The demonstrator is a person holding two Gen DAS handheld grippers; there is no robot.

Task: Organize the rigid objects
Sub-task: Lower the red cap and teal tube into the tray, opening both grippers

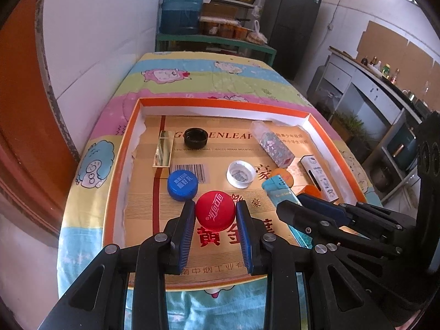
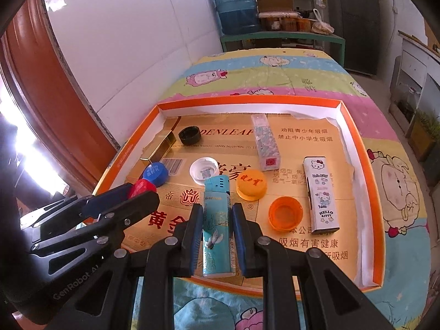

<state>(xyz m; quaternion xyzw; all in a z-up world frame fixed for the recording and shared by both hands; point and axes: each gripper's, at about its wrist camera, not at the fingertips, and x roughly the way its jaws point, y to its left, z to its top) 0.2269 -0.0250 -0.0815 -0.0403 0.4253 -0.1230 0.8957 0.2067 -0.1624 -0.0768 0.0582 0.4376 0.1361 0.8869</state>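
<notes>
bed with cartoon quilt; its near end is cut off under both grippers. orange-rimmed tray lies on it and serves as landmark; the tray's near rim is mostly hidden behind the gripper frames.

left gripper: jaws narrow, blue pads touching both sides of the red cap, which sits over the tray's near-left floor. cannot tell whether the cap rests on the floor or is lifted clear of it.

right gripper: jaws close together, clamped on the teal lighter at the tray's near-middle. lighter's lower end reaches the near rim; contact with the floor is unclear.

other lighters: white kitty lighter along the tray's right side; glitter lighter toward the far right; gold lighter far left, half lost in glare in the right wrist view.

caps, all inside the tray: blue cap just beyond the red cap, apparently touching it; white cap mid-tray, open side up; orange cap beside the teal lighter's top, closed side up; second orange cap nearer the rim, open side up, mostly hidden in the left wrist view; black cap far left, open side up.
</notes>
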